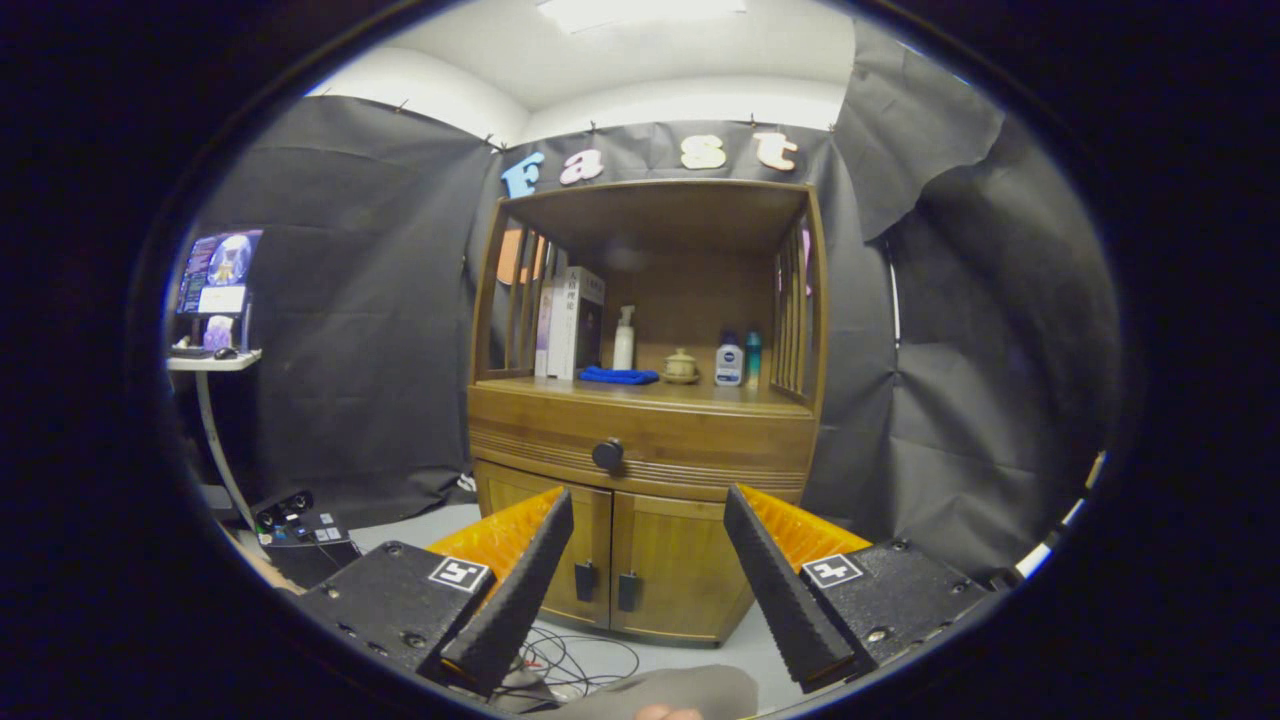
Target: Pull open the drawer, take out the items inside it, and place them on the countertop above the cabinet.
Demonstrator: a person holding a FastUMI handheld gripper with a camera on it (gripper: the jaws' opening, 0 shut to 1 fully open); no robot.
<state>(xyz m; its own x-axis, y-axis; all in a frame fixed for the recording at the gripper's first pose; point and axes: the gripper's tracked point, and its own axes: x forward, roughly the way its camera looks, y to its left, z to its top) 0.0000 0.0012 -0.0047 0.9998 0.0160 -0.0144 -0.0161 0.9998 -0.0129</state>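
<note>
Nothing of the task is done yet, by the look of it. The drawer (640, 440) sits flush in the cabinet (645, 420), fully closed, its round knob (607, 454) untouched and well beyond the claw (648, 580). The claw is spread wide and holds nothing; between its fingers show the two lower doors (640, 570). What lies inside the drawer is hidden. So all remains — reach the knob, pull the drawer out, lift the items, set them on the desk (700, 395) above.

That desk is a wooden surface under a slatted, roofed shelf, and already partly taken: boxes (572, 320) standing at one end, a pump bottle (624, 338), a folded blue cloth (618, 375), a small lidded pot (680, 366), two more bottles (738, 358). The front strip looks the freest place to set things.

The room is a booth draped in black cloth over a pale floor — loose cables (585, 660) near the cabinet's foot, a monitor (220, 272) on a stand well off to one side, a dark equipment case (300, 535) below it.
</note>
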